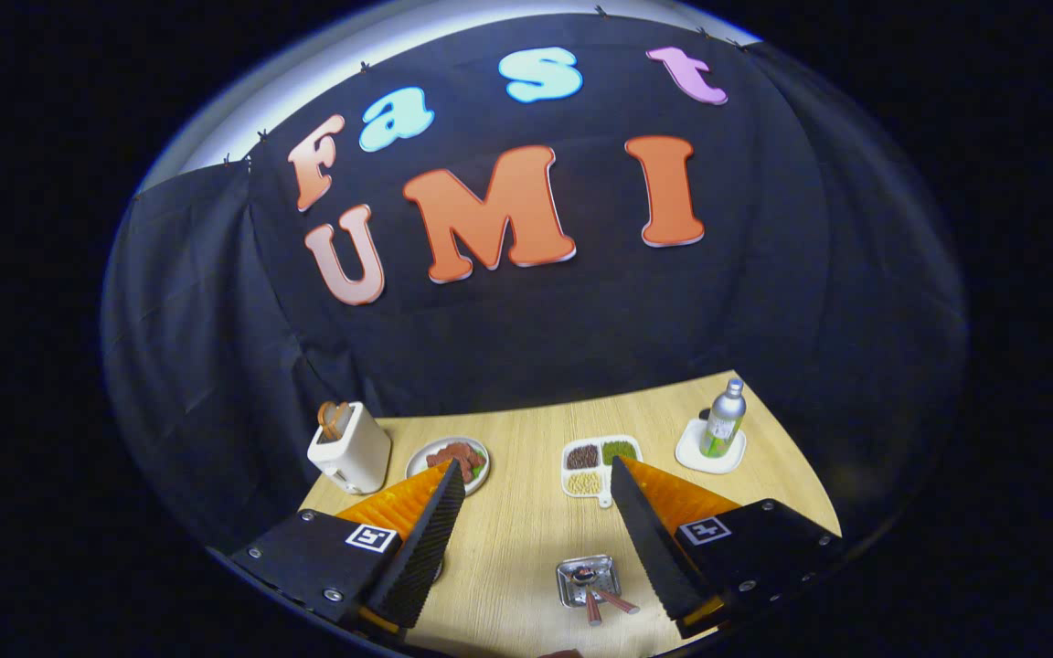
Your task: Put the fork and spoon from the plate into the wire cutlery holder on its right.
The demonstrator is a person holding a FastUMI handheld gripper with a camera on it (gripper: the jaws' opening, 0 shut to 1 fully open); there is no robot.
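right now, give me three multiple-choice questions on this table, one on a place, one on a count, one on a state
1. Where does the bottle stand?
A on the toaster
B on a white coaster
C in the divided dish

2. How many filled sections has the divided dish?
A two
B three
C five

3. How is the claw?
A open
B shut on the bottle
C shut on a plate

Answers:
1. B, the white coaster lies under the bottle.
2. B, brown, green and yellow fills show.
3. A, its fingers stand wide apart with bare table between.
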